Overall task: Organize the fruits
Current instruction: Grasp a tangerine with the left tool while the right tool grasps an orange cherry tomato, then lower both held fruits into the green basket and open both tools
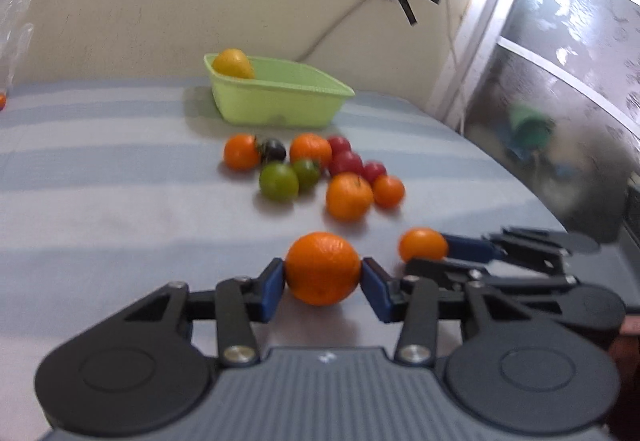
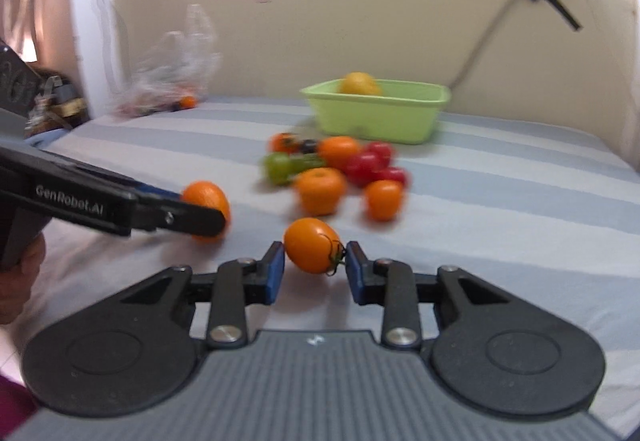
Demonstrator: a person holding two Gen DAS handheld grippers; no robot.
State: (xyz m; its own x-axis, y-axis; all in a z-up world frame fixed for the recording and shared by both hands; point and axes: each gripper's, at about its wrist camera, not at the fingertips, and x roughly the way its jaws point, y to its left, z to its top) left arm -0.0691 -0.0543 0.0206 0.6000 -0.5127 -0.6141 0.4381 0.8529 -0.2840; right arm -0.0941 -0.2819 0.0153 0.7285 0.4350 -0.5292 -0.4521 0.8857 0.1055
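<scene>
A: Left gripper (image 1: pixel 322 277) pinches the mandarin (image 1: pixel 322 267); right gripper (image 2: pixel 315 261) pinches the orange tomato (image 2: pixel 313 250), both near, basket (image 1: pixel 280 103) far.
B: Squeezing harder could split the tomato.

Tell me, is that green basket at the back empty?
No, a yellow fruit sits inside the basket, leaning against its far left corner.

Black hand-held gripper (image 1: pixel 322 281) linkages, blue fingertip pads (image 1: pixel 273 287), silver screws, ribbed grey body, white "GenRobot.AI" lettering
</scene>
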